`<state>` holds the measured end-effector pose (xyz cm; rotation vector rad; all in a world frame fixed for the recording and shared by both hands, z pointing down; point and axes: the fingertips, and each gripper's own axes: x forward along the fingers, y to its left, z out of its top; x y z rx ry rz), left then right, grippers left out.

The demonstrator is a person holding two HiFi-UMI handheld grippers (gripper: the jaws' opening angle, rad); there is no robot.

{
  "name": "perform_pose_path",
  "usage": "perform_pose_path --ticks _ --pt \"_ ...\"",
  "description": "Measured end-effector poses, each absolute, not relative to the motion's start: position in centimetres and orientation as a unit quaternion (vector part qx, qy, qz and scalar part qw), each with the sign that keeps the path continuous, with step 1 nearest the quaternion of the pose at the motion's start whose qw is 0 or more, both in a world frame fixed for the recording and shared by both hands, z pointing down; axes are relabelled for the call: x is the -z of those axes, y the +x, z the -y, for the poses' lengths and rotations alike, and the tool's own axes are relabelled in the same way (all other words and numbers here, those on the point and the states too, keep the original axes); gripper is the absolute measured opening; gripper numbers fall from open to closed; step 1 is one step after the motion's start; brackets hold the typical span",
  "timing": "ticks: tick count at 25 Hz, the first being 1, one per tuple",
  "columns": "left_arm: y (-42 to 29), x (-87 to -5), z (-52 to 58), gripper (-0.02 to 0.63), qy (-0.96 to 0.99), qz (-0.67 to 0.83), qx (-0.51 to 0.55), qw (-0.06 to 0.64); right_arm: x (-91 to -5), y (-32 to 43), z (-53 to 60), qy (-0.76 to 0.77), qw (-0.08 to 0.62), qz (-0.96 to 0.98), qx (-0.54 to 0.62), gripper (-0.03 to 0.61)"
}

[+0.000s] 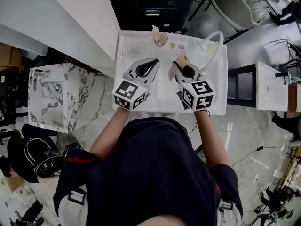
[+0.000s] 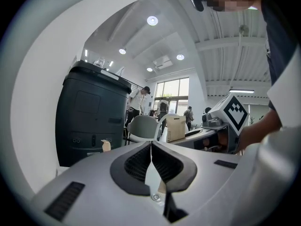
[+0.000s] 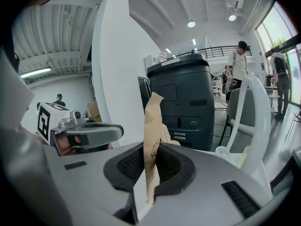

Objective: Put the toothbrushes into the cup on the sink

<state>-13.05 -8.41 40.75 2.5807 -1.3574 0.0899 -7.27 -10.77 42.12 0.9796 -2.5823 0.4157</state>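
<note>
Grippers sit side by side over the white sink [image 1: 162, 100], both pointing toward 12 o'clock in the head view. The left gripper [image 1: 155, 60] is at 9 o'clock from its partner. In the left gripper view its jaws [image 2: 151, 144] are pressed together tip to tip, with nothing between the ribbed pads.

The right gripper [image 1: 177, 64] pinches a tan paper toothbrush packet [image 1: 181, 59]. In the right gripper view the gripper [image 3: 151, 147] has both pads pressed against the flat packet [image 3: 153, 119], which stands nearly upright. The packet rises past the jaw tips and leans slightly toward 1 o'clock.

The cup [image 1: 161, 38] stands on the sink's far edge, at 12 o'clock from the grippers and well apart from both. Another tan packet [image 1: 154, 30] sticks up out of it. The left gripper view shows the cup [image 2: 106, 145] as a small beige shape at about 10 o'clock from the jaw tips.

A white curved faucet [image 1: 214, 37] arches at 2 o'clock on the sink, and it looms at 3 o'clock in the right gripper view [image 3: 256, 112]. A dark machine [image 1: 153, 4] stands beyond the sink at 12 o'clock. A marble cabinet [image 1: 51, 98] stands off to 9 o'clock.
</note>
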Motion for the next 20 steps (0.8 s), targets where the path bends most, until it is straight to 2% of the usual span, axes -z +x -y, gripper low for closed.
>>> perform_pose_path --ticks 20 --pt "-2.3 -40.1 9.2 0.018 0.902 0.415 -0.049 0.105 -40.5 1.8 10.5 0.371 0.139 0.904 -0.158 0.061"
